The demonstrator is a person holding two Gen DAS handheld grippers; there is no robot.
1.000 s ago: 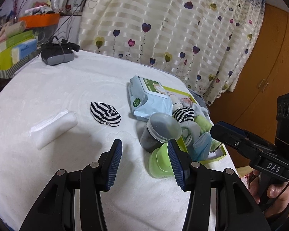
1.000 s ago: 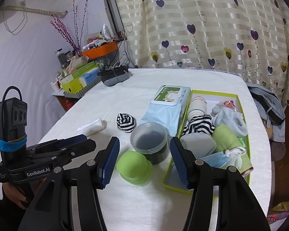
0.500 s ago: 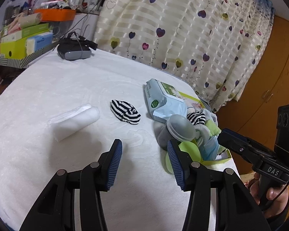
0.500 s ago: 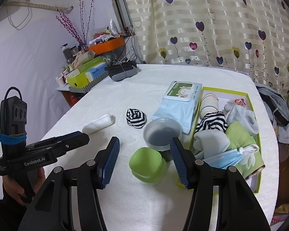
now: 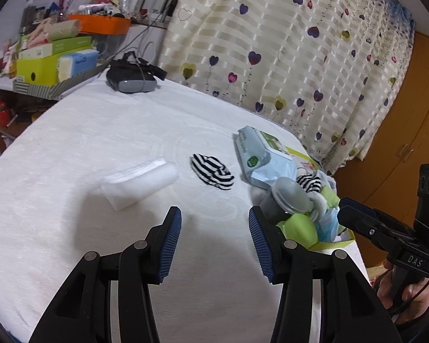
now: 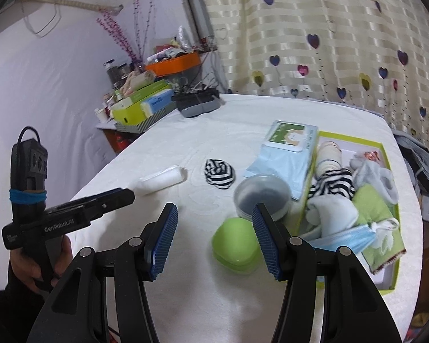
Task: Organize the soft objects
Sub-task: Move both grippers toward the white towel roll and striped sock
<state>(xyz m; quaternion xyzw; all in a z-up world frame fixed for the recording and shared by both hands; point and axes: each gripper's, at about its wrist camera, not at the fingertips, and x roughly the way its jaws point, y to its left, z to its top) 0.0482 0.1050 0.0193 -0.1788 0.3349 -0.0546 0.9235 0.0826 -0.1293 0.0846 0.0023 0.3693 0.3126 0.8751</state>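
Observation:
A black-and-white striped sock ball [image 5: 213, 170] [image 6: 220, 173] and a white rolled cloth [image 5: 141, 182] [image 6: 162, 179] lie loose on the white table. A lime-green box [image 6: 386, 253] at the right holds several soft items: striped socks [image 6: 333, 183], grey cloth, a green cloth, a blue face mask [image 6: 346, 237]. My left gripper [image 5: 214, 237] is open and empty, above the table short of the sock ball. My right gripper [image 6: 214, 237] is open and empty, near a green container [image 6: 234, 244].
A wet-wipes pack [image 6: 286, 148] lies against the box's left side. A clear round tub [image 6: 261, 195] stands by the green container. A grey headset [image 5: 131, 78] sits at the table's far edge. A cluttered shelf [image 5: 54, 54] is at the far left, a curtain behind.
Both grippers have pulled back and swung left. The sock ball and white cloth now sit nearer the middle of both views. Nothing was grasped.

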